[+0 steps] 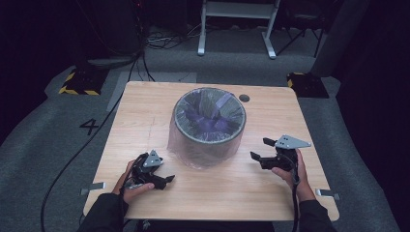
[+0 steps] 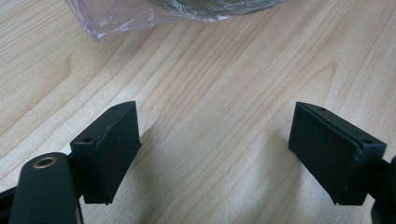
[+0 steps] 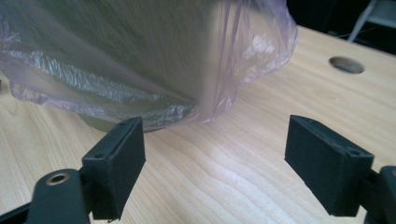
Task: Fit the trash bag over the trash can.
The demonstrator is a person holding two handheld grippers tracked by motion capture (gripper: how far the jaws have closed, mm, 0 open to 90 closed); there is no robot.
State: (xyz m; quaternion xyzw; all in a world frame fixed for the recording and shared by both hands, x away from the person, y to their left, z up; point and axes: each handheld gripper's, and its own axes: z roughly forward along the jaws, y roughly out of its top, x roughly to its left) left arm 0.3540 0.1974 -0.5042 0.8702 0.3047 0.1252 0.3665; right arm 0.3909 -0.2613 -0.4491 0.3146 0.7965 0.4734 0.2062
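A round bin [image 1: 209, 126] lined with a thin purple plastic bag stands in the middle of the wooden table [image 1: 145, 104]. The bag drapes down over the bin's outer wall. My left gripper [image 1: 162, 175] rests low at the table's front left, open, jaws pointing right toward the bin's base. In the left gripper view its jaws [image 2: 215, 119] stand wide over bare wood, with the bag's hem [image 2: 135, 16] at the top. My right gripper [image 1: 261, 149] is held to the right of the bin, open and empty. Its own view [image 3: 215, 128] faces the bagged bin wall [image 3: 140, 56] close ahead.
A cable hole [image 1: 244, 98] sits in the table behind the bin to the right, also seen as a dark oval [image 3: 346, 65]. Grey carpet surrounds the table. A white desk frame [image 1: 237, 24] and floor cables lie beyond the far edge.
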